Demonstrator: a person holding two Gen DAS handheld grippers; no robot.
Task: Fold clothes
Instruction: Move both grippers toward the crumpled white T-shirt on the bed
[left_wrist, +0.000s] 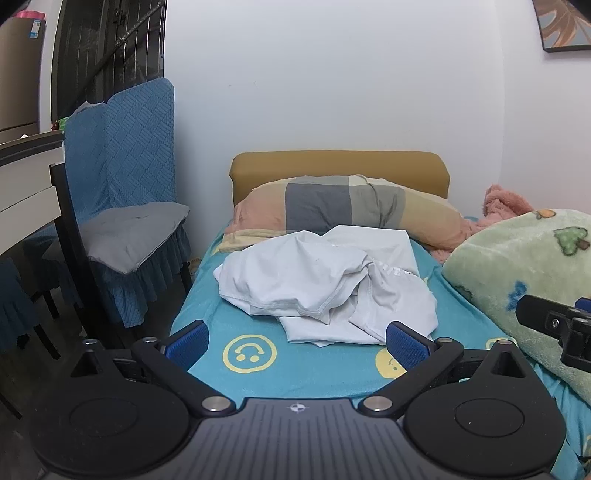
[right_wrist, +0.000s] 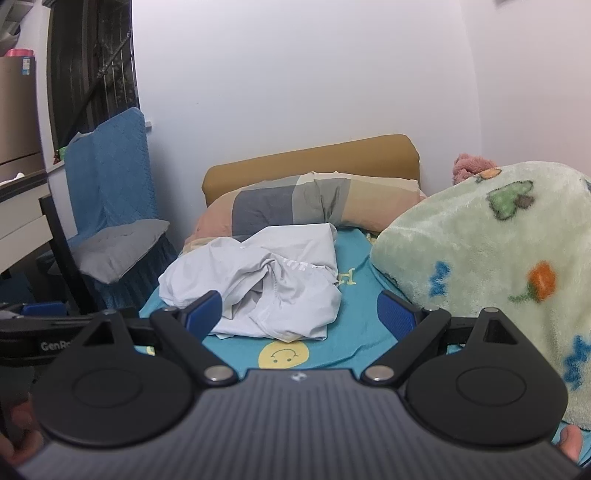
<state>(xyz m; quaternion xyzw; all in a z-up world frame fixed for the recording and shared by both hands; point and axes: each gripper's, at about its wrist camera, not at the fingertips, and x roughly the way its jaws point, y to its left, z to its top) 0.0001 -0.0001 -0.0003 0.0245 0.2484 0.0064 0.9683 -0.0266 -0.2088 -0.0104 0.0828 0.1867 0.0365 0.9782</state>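
A crumpled white garment (left_wrist: 325, 291) lies in a heap on the bed (left_wrist: 325, 365), on the turquoise sheet, near the head end just in front of the pillow (left_wrist: 343, 210). The left hand-held gripper (left_wrist: 297, 341) hovers at the near edge with its jaws spread wide, holding nothing. The right hand-held gripper (right_wrist: 301, 314) is likewise wide open and empty, close to the garment's near edge. A green blanket (right_wrist: 487, 266) is piled along the bed's right side.

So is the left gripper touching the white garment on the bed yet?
Apart. In the left wrist view the open left gripper hangs short of the white garment, with blue sheet showing between its fingers.
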